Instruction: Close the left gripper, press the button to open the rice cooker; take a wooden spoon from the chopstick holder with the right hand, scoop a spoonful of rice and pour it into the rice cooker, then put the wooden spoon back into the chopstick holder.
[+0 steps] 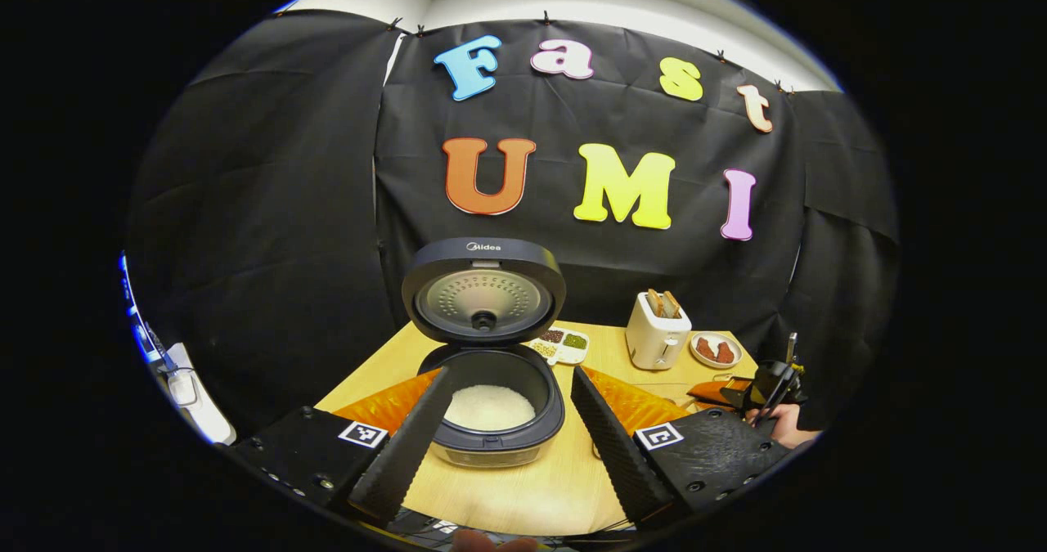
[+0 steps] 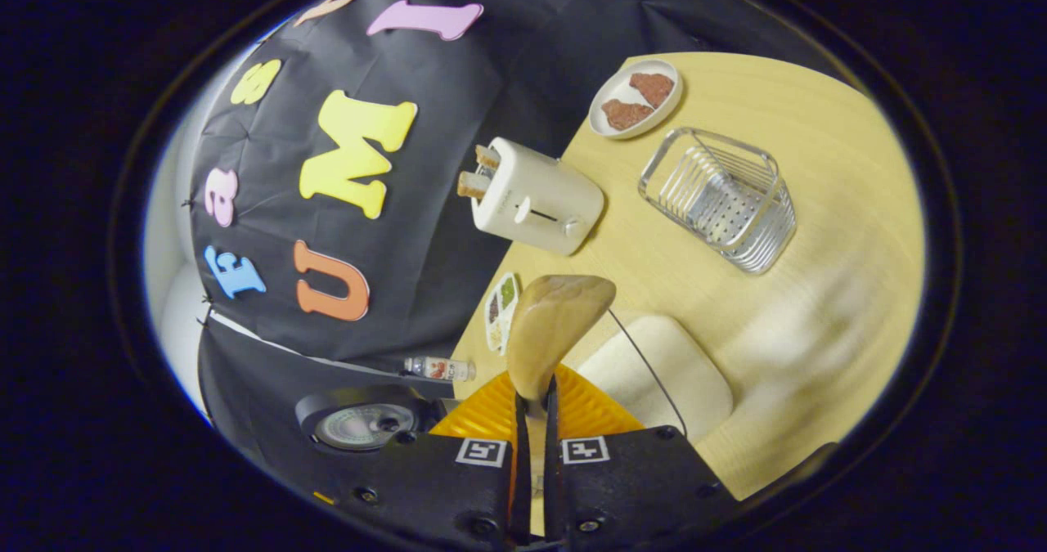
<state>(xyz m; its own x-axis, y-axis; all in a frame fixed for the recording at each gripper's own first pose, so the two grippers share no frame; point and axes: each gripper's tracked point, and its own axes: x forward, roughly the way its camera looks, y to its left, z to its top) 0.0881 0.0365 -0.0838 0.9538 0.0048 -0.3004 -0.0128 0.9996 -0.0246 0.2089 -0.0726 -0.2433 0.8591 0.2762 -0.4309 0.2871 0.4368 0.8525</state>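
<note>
The rice cooker (image 1: 492,446) stands open on the wooden table, its lid (image 1: 483,294) upright and white rice (image 1: 489,407) in the pot. My left gripper (image 1: 511,372) hovers in front of it, open, one finger on each side of the pot and touching nothing. My right gripper (image 2: 533,405) is shut on the handle of the wooden spoon (image 2: 556,315), whose bowl points forward and shows no rice. Just right of the spoon lies a shallow container of white rice (image 2: 658,372). The wire chopstick holder (image 2: 720,200) sits beyond it. The right gripper (image 1: 769,384) and a hand appear at the table's right edge.
A white toaster (image 2: 536,196) with bread slices stands near the back wall, beside a small plate (image 2: 634,98) of reddish pieces. A divided seasoning tray (image 2: 501,298) and a small bottle (image 2: 438,368) lie near the cooker's lid (image 2: 360,425).
</note>
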